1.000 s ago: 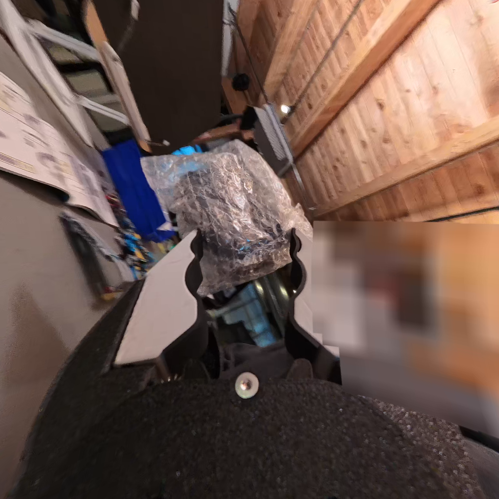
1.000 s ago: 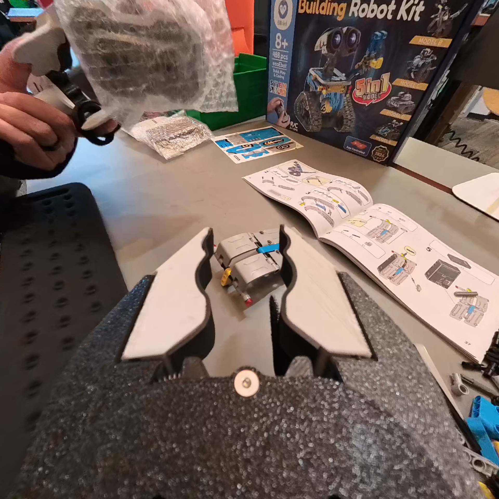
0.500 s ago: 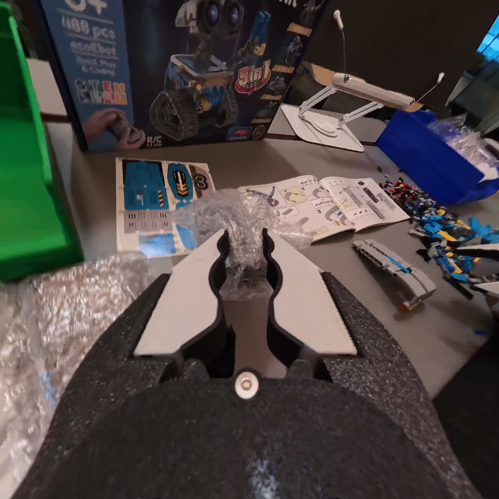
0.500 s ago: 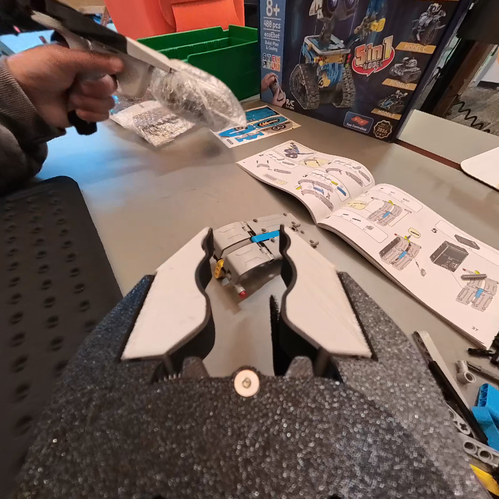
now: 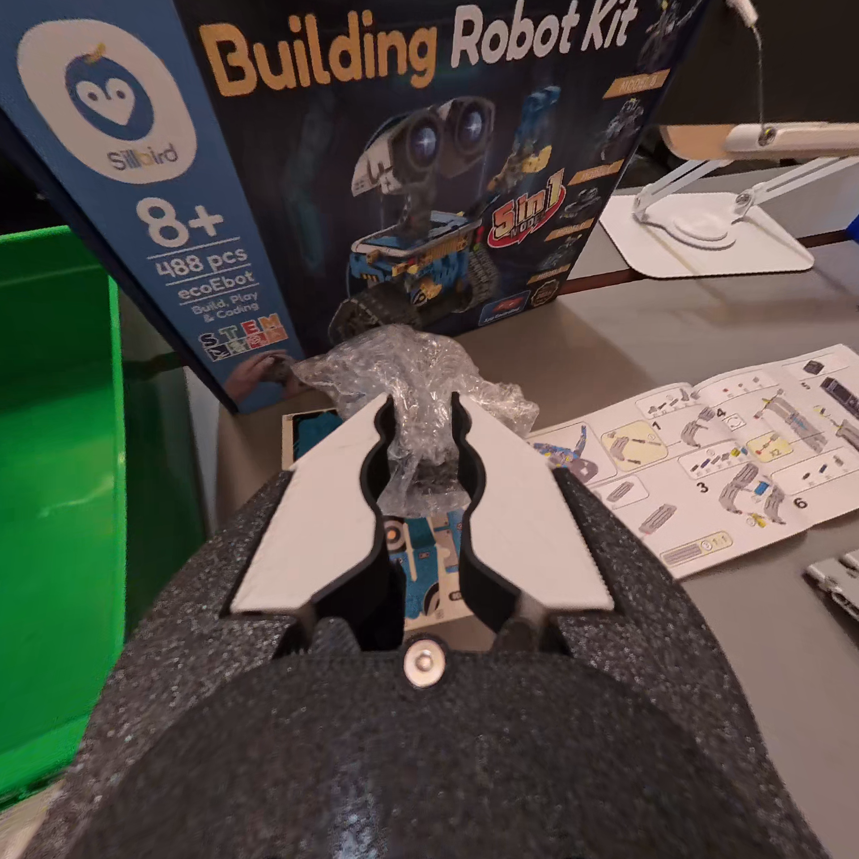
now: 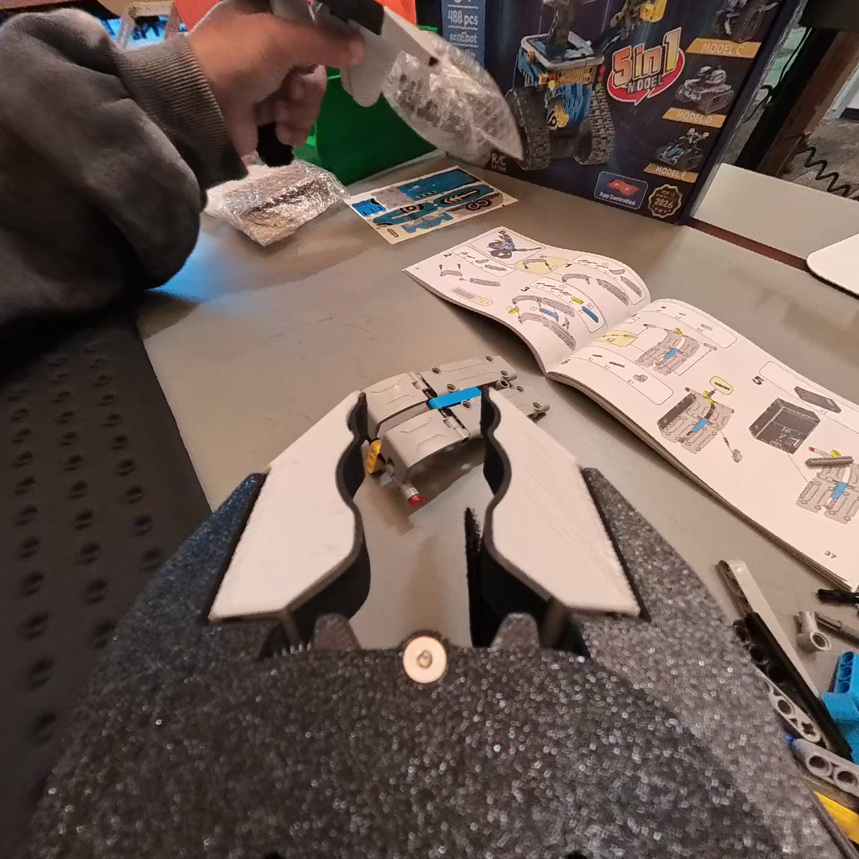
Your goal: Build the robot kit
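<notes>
My left gripper (image 5: 422,405) is shut on a crumpled bubble-wrap bag (image 5: 413,367) with dark parts inside. It holds the bag in the air above a blue sticker sheet (image 5: 420,544), in front of the kit box (image 5: 418,162). The right wrist view shows that gripper (image 6: 372,60) in a person's hand, with the bag (image 6: 446,107) hanging from it. My right gripper (image 6: 422,400) is open and low over the grey table (image 6: 288,334). Its fingers flank a grey brick assembly (image 6: 418,427) with a blue strip, which lies on the table.
An open instruction booklet (image 6: 650,353) lies right of the assembly. A second bubble-wrap bag (image 6: 279,200) and the sticker sheet (image 6: 427,204) lie at the back left. A green bin (image 5: 51,465) stands left, a black perforated mat (image 6: 69,488) near left, and loose bricks (image 6: 813,688) near right. About 35 cm separates my left fingertips from my right.
My left gripper swung down from pointing at the wooden ceiling to face the kit box, carrying the bag to the right. My right gripper stayed around the grey assembly, edging slightly closer.
</notes>
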A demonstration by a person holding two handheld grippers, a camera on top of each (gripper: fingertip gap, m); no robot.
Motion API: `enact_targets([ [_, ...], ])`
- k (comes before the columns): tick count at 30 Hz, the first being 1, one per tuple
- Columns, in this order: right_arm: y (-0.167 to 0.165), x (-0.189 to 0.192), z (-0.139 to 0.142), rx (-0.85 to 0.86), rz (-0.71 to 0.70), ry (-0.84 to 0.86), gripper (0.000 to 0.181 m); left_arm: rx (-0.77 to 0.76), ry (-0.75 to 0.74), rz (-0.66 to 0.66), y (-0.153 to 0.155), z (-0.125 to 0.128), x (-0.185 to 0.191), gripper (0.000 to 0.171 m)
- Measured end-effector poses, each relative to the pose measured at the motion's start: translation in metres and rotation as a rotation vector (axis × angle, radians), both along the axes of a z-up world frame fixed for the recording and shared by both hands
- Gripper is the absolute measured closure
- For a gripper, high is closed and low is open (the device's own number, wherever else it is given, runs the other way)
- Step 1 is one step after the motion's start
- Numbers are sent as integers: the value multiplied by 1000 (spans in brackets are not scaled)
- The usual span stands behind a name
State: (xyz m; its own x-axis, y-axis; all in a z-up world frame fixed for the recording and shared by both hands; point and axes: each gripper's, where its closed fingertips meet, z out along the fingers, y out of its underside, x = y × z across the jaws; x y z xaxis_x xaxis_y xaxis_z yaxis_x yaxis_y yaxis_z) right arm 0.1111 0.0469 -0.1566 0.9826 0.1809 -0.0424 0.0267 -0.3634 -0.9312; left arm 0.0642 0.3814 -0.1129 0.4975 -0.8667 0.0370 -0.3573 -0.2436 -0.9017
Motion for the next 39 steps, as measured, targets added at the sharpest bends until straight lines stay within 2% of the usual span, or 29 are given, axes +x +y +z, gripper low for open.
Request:
enact_targets([
  [3, -1, 1, 0, 1, -1, 1, 133, -30, -24, 12, -4, 1, -4, 149],
  [7, -1, 2, 1, 3, -1, 24, 133, -104, -38, 1, -38, -4, -41, 149],
  [10, -1, 2, 1, 1, 5, 41, 133, -161, 19, -11, -72, -31, -69, 148],
  [13, -1, 1, -2, -11, 10, 48, 133, -143, 85, 42, -87, -56, -94, 147],
  [15, -1, 1, -2, -13, 11, 47, 133, -182, 143, 42, -99, -76, -105, 134],
  [16, -1, 1, -2, -12, 11, 46, 133, -177, 154, 47, -103, -78, -111, 127],
  [19, -1, 1, -4, -19, 10, 46, 133, -183, 123, 39, -115, -65, -130, 103],
  [21, 0, 1, -5, -24, 8, 46, 133, -150, 51, 105, -104, -45, -150, 103],
  [23, 0, 1, -6, -31, 7, 45, 133, -107, 67, 227, -78, -39, -177, 103],
  [24, 0, 1, -7, -36, 9, 46, 133, -94, 118, 278, -64, -45, -187, 100],
  [26, 1, 1, -9, -42, 11, 44, 133, -138, 250, 302, -52, -69, -191, 75],
  [29, 1, 1, -10, -47, 11, 41, 133, -145, 376, 353, -38, -101, -190, 59],
  [32, 0, 1, -8, -39, 15, 53, 133, -196, 387, 350, -39, -117, -185, 70],
  [34, 0, 1, -9, -44, 14, 61, 133, -192, 400, 356, -37, -115, -189, 91],
  [35, 0, 1, -10, -48, 17, 65, 133, -187, 402, 346, -37, -112, -190, 96],
  [39, 0, 0, -11, -57, 24, 64, 134, -110, 456, 338, -39, -98, -202, 98],
])
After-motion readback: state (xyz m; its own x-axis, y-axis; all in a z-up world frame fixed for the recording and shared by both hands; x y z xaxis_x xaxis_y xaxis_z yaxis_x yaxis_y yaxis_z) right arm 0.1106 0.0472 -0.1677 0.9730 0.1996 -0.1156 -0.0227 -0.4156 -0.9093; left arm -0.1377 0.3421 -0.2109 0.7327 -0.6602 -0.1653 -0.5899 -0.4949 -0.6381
